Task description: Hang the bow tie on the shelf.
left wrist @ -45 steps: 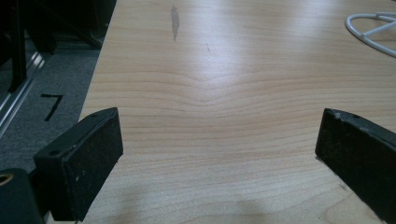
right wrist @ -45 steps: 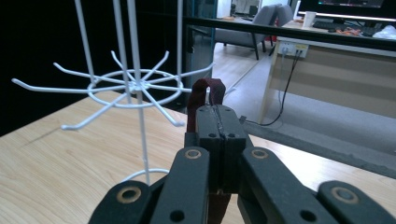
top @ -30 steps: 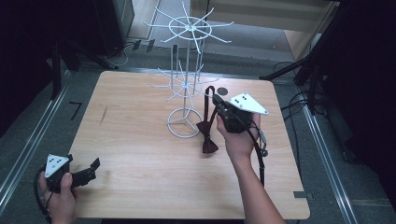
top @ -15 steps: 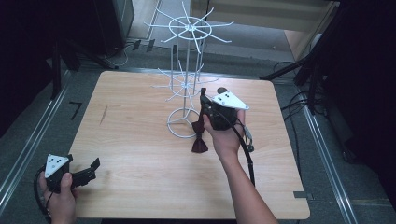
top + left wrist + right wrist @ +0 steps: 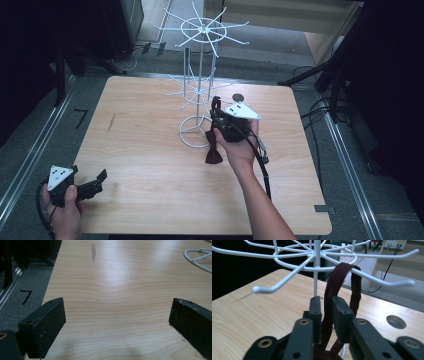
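One bow tie: a dark red bow tie [image 5: 214, 153] hung by its strap beside the white wire rack, its bow low over the table just in front of the rack's ring base.
Strap: the maroon strap [image 5: 336, 280] looped over one arm of the rack's lower tier and ran down between the right tongs; in the right gripper view it draped over a white prong and dropped straight through the gap.
Right gripper: the right gripper [image 5: 220, 120] sat close against the rack, held from below by the person's right hand [image 5: 240, 150], grey plate uppermost. Its jaws had just been easing apart, with the strap between them; a narrow gap showed on each side of the strap, so the pads [image 5: 340, 312] flanked it rather than pinched it.
Rack: the white wire rack [image 5: 200, 75] stood upright at the far middle of the table, two tiers of spokes on one post, its ring base flat on the wood.
Left gripper: the left gripper [image 5: 97, 181] lay low at the near left corner in the person's left hand [image 5: 62, 207], jaws spread wide over bare wood, nothing between them.
Table: the pale wooden table [image 5: 150, 165] carried a round hole [image 5: 238, 97] near the far edge, just beyond the right gripper.
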